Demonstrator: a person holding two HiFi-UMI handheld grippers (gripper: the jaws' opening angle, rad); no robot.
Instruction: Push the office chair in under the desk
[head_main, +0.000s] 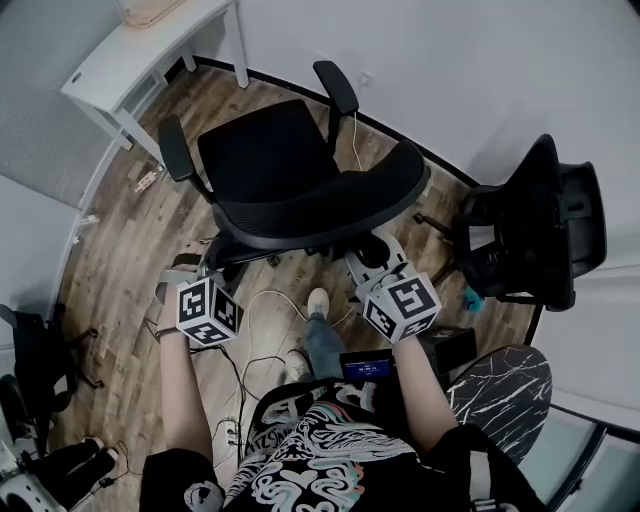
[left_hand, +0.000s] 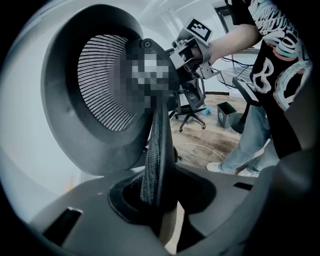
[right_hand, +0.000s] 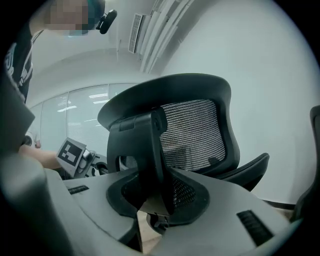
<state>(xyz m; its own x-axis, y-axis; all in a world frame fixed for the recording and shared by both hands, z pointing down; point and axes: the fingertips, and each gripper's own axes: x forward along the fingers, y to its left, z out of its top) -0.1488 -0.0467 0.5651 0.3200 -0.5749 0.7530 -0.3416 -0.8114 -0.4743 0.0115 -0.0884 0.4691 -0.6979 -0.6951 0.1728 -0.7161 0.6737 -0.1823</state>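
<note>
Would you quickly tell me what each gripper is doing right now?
Left gripper: jaws closed on the office chair, at its backrest edge.
Right gripper: jaws closed on the office chair's back frame.
</note>
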